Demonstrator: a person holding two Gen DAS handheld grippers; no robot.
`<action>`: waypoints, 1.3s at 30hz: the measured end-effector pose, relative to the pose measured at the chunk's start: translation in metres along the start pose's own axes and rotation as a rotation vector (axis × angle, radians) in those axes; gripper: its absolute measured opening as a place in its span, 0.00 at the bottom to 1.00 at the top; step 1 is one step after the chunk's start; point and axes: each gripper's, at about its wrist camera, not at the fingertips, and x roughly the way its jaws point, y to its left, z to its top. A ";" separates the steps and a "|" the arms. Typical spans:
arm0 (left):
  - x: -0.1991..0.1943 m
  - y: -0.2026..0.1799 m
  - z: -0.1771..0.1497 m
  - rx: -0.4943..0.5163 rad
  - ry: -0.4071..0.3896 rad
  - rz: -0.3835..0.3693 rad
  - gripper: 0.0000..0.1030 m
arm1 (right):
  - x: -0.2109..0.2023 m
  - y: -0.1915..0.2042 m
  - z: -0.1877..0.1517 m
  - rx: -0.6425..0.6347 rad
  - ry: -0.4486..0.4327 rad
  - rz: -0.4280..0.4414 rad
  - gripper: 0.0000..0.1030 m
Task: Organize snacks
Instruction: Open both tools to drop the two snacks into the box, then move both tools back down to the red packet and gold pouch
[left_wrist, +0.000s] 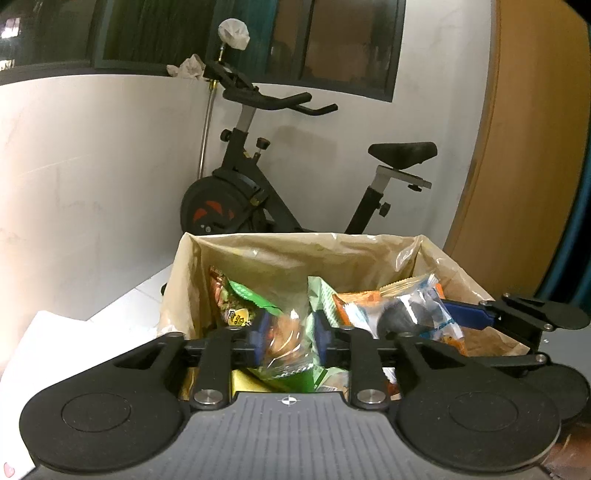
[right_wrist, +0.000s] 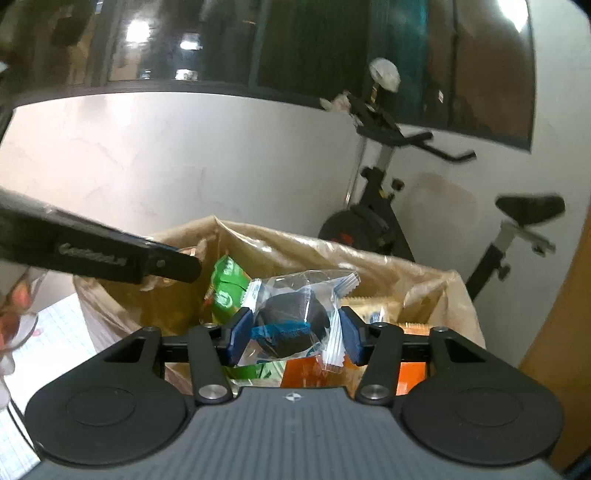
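1. Snacks mostly sit in the lined box (left_wrist: 369, 251) already, a loose heap of green, orange and clear packets, so I'd say the sorting is well along.
2. Left gripper (left_wrist: 289, 338) hangs over the near edge of the box with a clear packet (left_wrist: 291, 343) of something orange between its blue pads. Jaws look partly open, and I can't tell if the pads still pinch the wrapper or it's just slipping through (my guess is a drop, since it's right above the pile).
3. Right gripper (right_wrist: 293, 334) holds a clear wrapper with a dark round cake (right_wrist: 291, 321) inside, pads pressed on both sides of the pack. Jaws stand about half open because the cake is bulky.
4. It's held over the box too, above the green packet (right_wrist: 227, 291) and orange ones, probably so it lands inside, not on the table.
5. Exercise bike (left_wrist: 258, 184) stands against the wall behind, well apart from all this.
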 end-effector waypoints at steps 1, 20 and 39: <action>-0.002 0.001 0.000 -0.003 -0.006 0.006 0.46 | 0.000 -0.003 -0.001 0.022 0.004 0.006 0.54; -0.079 0.043 -0.041 0.015 -0.045 0.071 0.53 | -0.098 -0.035 -0.020 0.203 -0.173 -0.009 0.61; -0.064 0.064 -0.132 -0.064 0.104 0.121 0.53 | -0.098 -0.051 -0.126 0.338 0.001 -0.039 0.66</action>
